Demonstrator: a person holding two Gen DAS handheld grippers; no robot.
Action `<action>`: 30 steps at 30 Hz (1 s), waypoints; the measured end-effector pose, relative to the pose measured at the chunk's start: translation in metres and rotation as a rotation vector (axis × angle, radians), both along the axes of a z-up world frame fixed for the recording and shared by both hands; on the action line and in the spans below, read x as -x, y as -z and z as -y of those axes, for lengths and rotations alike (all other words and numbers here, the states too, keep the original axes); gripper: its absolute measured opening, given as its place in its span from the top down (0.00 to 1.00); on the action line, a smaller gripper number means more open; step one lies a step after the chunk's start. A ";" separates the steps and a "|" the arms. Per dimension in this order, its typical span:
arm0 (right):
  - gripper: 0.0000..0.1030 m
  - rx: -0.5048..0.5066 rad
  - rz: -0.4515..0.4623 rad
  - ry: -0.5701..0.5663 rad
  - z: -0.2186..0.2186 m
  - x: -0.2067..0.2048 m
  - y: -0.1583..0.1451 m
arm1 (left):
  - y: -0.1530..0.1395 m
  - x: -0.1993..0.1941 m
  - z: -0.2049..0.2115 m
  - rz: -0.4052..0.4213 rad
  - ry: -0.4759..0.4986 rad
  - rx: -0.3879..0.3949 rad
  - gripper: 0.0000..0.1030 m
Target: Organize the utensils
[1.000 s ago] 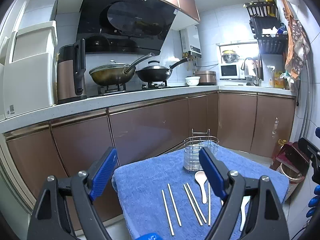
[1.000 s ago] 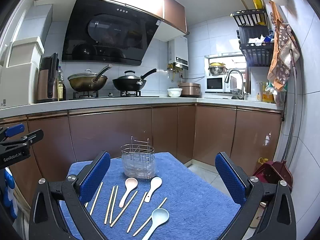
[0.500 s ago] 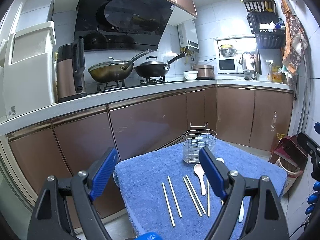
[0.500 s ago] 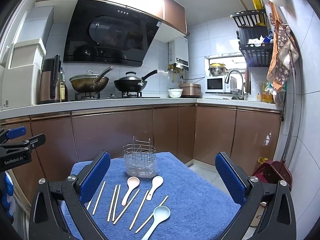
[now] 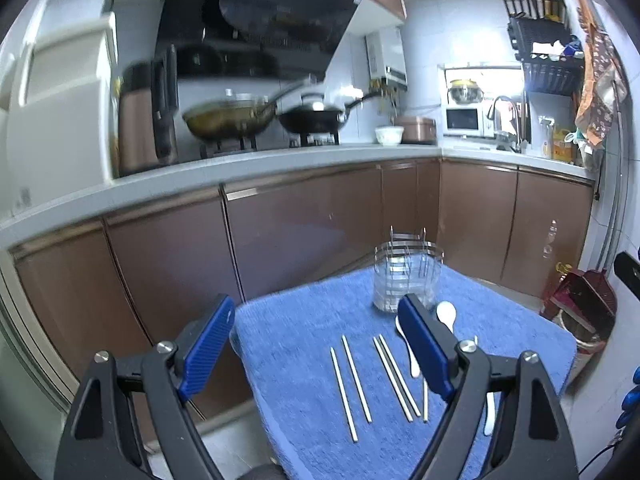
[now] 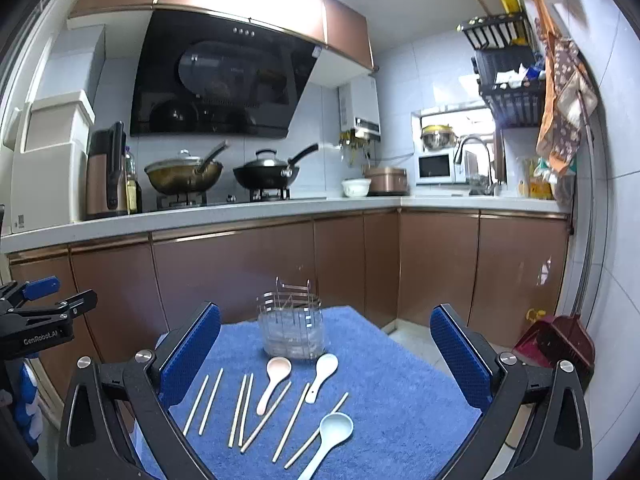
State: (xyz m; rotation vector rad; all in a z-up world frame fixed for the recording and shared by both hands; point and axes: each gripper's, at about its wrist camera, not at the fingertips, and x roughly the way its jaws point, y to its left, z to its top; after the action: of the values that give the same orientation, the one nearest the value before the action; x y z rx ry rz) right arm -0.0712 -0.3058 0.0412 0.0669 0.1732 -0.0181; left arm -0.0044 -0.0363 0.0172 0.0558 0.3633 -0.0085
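Hovering: left gripper (image 5: 316,344) and right gripper (image 6: 326,352), both spread wide, empty
Utensils: chopsticks (image 6: 244,410) and spoons (image 6: 276,376) loose on blue towel (image 6: 400,392)
Far: wire holder (image 6: 290,334)
Behind: brown cabinets (image 6: 232,276), apart

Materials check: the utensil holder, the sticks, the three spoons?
Utensil holder: shiny metal wire frame, seemingly around a clear plastic liner. Chopsticks: pale, matte, likely wood or bamboo. Pink spoon, white spoon and pale blue spoon: smooth and glossy, ceramic or melamine; cannot tell which.
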 end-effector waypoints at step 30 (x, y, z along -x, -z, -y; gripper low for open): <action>0.77 -0.306 -0.841 -0.220 0.052 -0.241 0.163 | 0.182 -0.265 0.024 -0.882 0.255 0.408 0.70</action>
State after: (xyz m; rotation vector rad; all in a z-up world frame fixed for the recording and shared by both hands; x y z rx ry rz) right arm 0.1694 -0.3579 -0.1220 0.3456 1.0236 0.2041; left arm 0.2609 -0.0600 -0.1648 -0.3173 1.2266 -0.3680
